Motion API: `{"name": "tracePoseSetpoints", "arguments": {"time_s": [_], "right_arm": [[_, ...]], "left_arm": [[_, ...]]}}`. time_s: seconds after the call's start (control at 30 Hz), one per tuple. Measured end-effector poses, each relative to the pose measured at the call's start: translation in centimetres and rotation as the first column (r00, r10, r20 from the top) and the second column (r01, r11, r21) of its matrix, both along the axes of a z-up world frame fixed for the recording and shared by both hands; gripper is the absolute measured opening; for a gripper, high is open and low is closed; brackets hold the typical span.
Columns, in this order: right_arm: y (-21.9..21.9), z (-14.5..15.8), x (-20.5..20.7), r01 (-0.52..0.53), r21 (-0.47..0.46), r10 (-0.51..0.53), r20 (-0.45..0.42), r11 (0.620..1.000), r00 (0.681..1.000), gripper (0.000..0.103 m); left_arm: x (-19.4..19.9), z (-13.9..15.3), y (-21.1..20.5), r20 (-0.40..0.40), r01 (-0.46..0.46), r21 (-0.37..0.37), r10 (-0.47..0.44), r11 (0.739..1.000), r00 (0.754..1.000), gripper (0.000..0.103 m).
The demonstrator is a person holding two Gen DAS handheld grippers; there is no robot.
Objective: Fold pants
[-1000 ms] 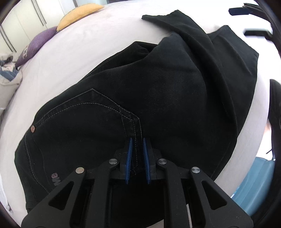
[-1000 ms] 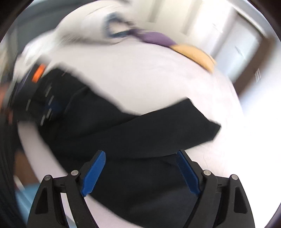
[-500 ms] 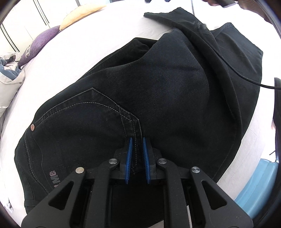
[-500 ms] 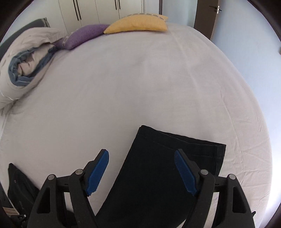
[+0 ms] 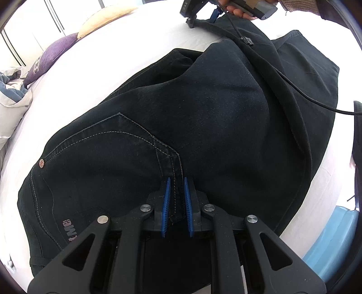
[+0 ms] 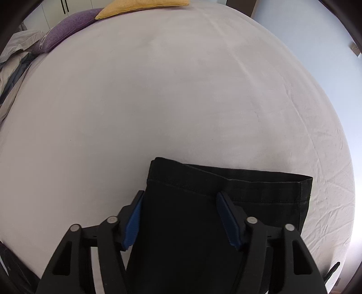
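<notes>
Black jeans [image 5: 203,126] lie spread on a white bed [image 5: 140,40], seat and back pockets near me, legs running away to the far right. My left gripper [image 5: 176,183] is shut on the jeans' centre seam at the waistband. In the right wrist view my right gripper [image 6: 179,199] is open, its blue pads [image 6: 226,217] straddling the leg end just short of the hem [image 6: 226,181]. The right gripper [image 5: 203,13] also shows at the top of the left wrist view, held by a hand over the far leg end.
A yellow pillow [image 6: 144,5] and a purple pillow [image 6: 65,24] lie at the bed's far end beside a rumpled grey-blue duvet [image 5: 11,90]. A black cable [image 5: 305,95] crosses the jeans. A blue object [image 5: 334,244] sits past the bed's right edge.
My right gripper swung from facing the jeans' middle to the leg end and came down over the hem, still open. The left gripper kept its grip and barely moved.
</notes>
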State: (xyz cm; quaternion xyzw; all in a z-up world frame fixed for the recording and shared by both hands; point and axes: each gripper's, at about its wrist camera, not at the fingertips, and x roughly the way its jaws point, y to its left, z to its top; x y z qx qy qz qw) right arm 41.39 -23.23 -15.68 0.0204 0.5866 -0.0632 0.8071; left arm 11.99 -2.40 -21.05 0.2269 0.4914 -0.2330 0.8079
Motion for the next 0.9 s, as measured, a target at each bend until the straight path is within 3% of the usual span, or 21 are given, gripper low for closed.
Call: {"name": "tracePoseSetpoints", "arguments": {"time_s": [0.03, 0.07, 0.1, 0.2, 0.33, 0.47, 0.57, 0.73, 0.8, 0.87, 0.9], "right_arm": [[-0.7, 0.4, -0.2, -0.002, 0.023, 0.002, 0.006, 1.000, 1.000, 0.043], [-1.3, 0.6, -0.3, -0.003, 0.059, 0.003, 0.005, 0.998, 1.000, 0.019], [-2.2, 1.0, -0.4, 0.009, 0.101, -0.010, 0.007, 0.995, 1.000, 0.008], [-4.5, 2.8, -1.7, 0.028, 0.172, -0.040, 0.071, 0.985, 0.997, 0.007], [-8.2, 7.1, -6.6, 0.040, 0.270, -0.103, 0.223, 0.962, 0.969, 0.007], [-12.5, 10.6, -14.6, 0.072, 0.350, -0.202, 0.352, 0.934, 0.914, 0.006], [-17.0, 12.2, -21.9, 0.136, 0.423, -0.323, 0.408, 0.896, 0.854, 0.005], [-22.8, 10.0, -33.0, 0.275, 0.542, -0.528, 0.391, 0.794, 0.754, 0.005], [-25.0, 7.0, -36.6, 0.361, 0.594, -0.628, 0.332, 0.719, 0.704, 0.005], [-26.2, 4.0, -39.5, 0.423, 0.626, -0.687, 0.262, 0.655, 0.678, 0.005], [-26.1, 2.9, -40.2, 0.440, 0.616, -0.691, 0.249, 0.654, 0.678, 0.005]], "left_arm": [[0.0, 0.0, 0.1, 0.000, -0.003, -0.002, 0.003, 1.000, 1.000, 0.012], [0.1, 0.1, 0.1, -0.001, -0.004, -0.003, 0.004, 1.000, 1.000, 0.012], [0.1, 0.1, 0.2, 0.000, -0.005, -0.002, 0.005, 1.000, 1.000, 0.012], [0.0, 0.1, 0.2, 0.003, -0.010, 0.004, 0.010, 1.000, 1.000, 0.012], [0.2, 0.0, 0.2, -0.003, -0.020, -0.001, 0.020, 1.000, 1.000, 0.012], [0.5, 0.1, 0.3, -0.010, -0.025, 0.001, 0.025, 1.000, 1.000, 0.012], [0.8, 0.2, 0.1, -0.015, -0.034, 0.006, 0.034, 0.999, 0.999, 0.012], [1.5, 0.3, 0.7, -0.039, -0.068, -0.028, 0.067, 0.997, 0.997, 0.012], [1.9, 0.4, 0.9, -0.055, -0.085, -0.038, 0.083, 0.996, 0.995, 0.012], [2.2, 0.5, 1.0, -0.065, -0.099, -0.036, 0.097, 0.994, 0.993, 0.012], [2.3, 0.5, 1.0, -0.067, -0.103, -0.031, 0.101, 0.994, 0.993, 0.012]]}}
